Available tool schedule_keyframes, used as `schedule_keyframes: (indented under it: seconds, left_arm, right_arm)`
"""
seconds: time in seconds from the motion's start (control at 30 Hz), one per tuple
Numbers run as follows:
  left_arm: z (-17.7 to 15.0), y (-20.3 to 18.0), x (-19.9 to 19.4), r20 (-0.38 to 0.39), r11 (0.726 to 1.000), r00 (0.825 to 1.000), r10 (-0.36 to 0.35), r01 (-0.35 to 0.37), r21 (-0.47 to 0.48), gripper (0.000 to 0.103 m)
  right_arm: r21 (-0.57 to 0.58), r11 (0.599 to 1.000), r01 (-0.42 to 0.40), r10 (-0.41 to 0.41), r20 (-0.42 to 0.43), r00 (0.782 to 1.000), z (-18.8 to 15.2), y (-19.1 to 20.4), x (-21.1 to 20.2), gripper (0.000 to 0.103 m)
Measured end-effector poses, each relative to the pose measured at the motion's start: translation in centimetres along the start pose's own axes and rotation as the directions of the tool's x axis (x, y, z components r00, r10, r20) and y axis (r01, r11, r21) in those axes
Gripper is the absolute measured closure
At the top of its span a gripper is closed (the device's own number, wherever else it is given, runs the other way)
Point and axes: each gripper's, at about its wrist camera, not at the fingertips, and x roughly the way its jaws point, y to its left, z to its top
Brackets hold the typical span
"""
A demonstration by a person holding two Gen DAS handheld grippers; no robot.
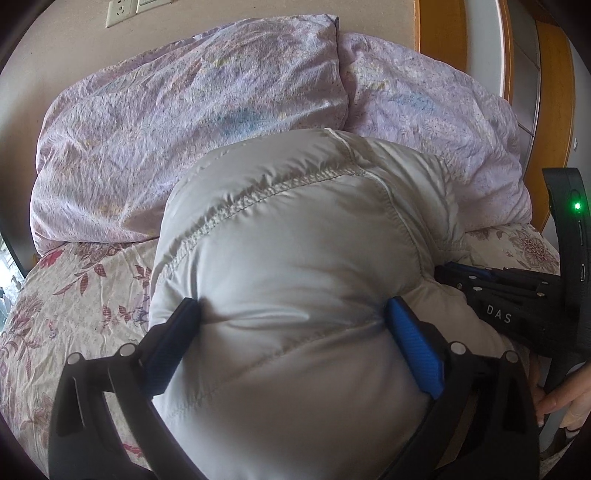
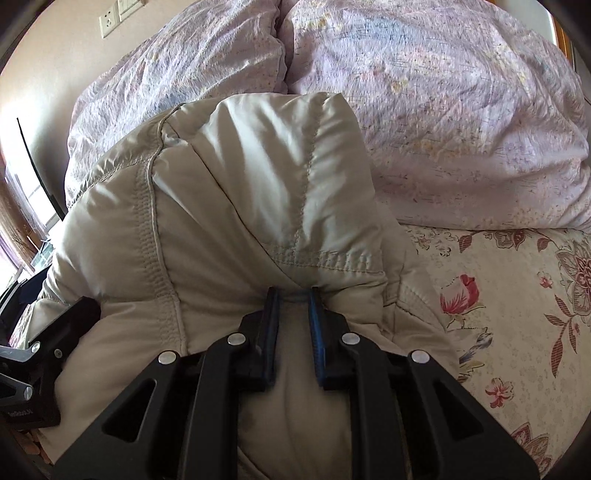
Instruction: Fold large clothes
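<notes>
The pale grey-beige padded jacket (image 1: 295,280), quilted and shiny, lies in a thick bundle on the near part of the bed, its stitched seams facing up. The left gripper (image 1: 293,315) has its black arms spread wide, with the blue pads (image 1: 413,350) set on either side of a fat bulge of the jacket and denting the fabric where they meet it. Just to its right, the right gripper (image 2: 293,295) has its jaws drawn close together, pinching a narrow fold of the jacket below a seam. A hand (image 1: 565,402) holds that gripper at the near right.

Under the jacket, the cream bedsheet with red and brown flowers (image 2: 517,314) spreads out to both sides. Beyond the bundle, against the wall, two crumpled lilac pillows (image 1: 184,122) sit side by side, touching the jacket's far edge. On the beige wall above them, at the far left, is a white socket plate (image 1: 118,14). An orange wooden frame (image 1: 439,33) stands at the far right.
</notes>
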Motion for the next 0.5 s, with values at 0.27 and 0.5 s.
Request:
schedule_keyframes:
  seconds: [0.27, 0.5]
  left_arm:
    - [0.3, 0.5, -2.9, -0.010, 1.000, 1.000, -0.017, 0.017, 0.013, 0.003]
    - [-0.8, 1.1, -3.7, -0.046, 0.998, 0.997, -0.066, 0.067, 0.016, 0.002]
  right_arm:
    - [0.030, 0.999, -0.027, 0.026, 0.029, 0.999, -0.7, -0.4, -4.1, 0.084]
    - [0.004, 1.000, -0.002, 0.002, 0.015, 1.000, -3.3, 0.2, -5.3, 0.081]
